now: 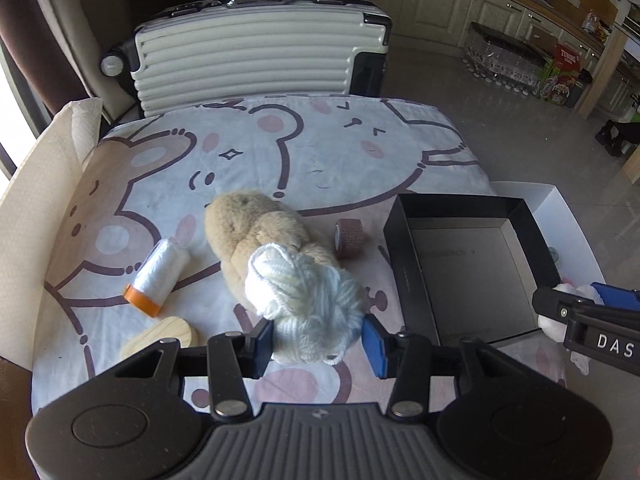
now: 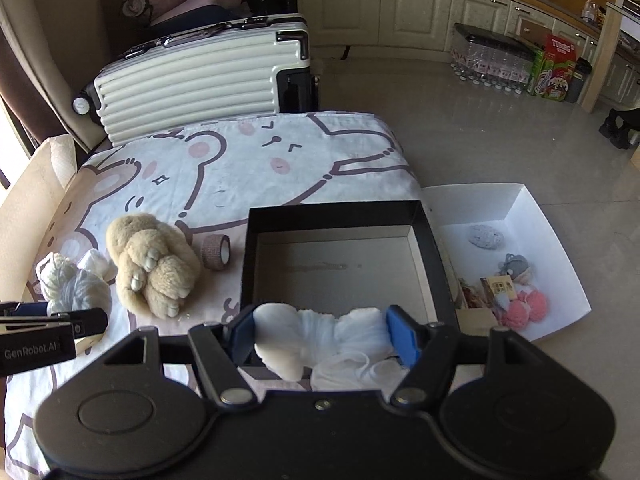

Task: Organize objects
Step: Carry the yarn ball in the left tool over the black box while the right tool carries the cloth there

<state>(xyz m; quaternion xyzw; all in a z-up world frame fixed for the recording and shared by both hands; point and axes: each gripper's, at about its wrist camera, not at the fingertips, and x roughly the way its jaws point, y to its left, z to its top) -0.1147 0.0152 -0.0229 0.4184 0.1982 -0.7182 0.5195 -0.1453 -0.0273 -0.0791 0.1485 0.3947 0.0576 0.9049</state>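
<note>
From the left wrist camera, your left gripper (image 1: 318, 340) has its blue pads closed on a ball of white yarn (image 1: 304, 300), held just above the cartoon-bear sheet (image 1: 320, 148) and in front of the beige plush rabbit (image 1: 256, 236). The yarn looks light and very soft; it will squash under the pads and loose strands may snag or unwind, so I judge a grip across the fat middle of the ball safest, as you have it. A roll of white plastic film with an orange end (image 1: 158, 276), a brown bandage roll (image 1: 349, 238) and a pale wooden piece (image 1: 168, 336) lie on the sheet nearby. The empty black box (image 1: 472, 264) sits to the right.

From the right wrist camera, your right gripper (image 2: 322, 336) pinches a bundle of white gauzy cloth (image 2: 336, 340) between its pads, at the near wall of the black box (image 2: 344, 264). It is limp and light, with folds hanging below the pads, so watch for trailing ends catching the rim. The white tray (image 2: 520, 208) beyond already holds small knitted toys (image 2: 516, 292).
</note>
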